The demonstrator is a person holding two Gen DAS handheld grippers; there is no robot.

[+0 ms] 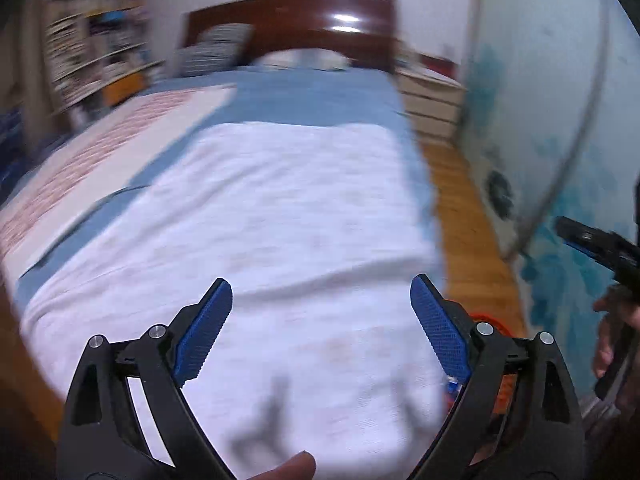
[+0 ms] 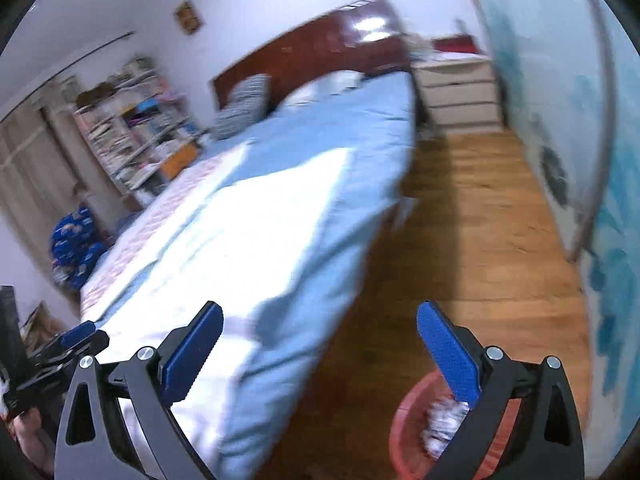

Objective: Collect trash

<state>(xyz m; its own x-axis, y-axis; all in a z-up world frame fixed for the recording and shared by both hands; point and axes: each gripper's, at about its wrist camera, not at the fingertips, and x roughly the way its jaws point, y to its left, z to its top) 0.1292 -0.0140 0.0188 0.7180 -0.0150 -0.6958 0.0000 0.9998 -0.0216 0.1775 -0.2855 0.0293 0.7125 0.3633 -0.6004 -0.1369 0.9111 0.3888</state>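
Left gripper [image 1: 322, 300] gapes wide and empty over the white blanket [image 1: 280, 220], right gripper [image 2: 320, 328] just as wide, holding nothing, crumpled trash [image 2: 442, 424] sitting in the red basket [image 2: 408, 420] below it.

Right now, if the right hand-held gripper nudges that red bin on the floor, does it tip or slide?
Probably slides. The red bin looks like thin plastic standing on a smooth wooden floor, so it should be light. The crumpled trash inside looks like paper or wrappers and adds little weight, so a push near the rim could tip it. A low push seems safer.
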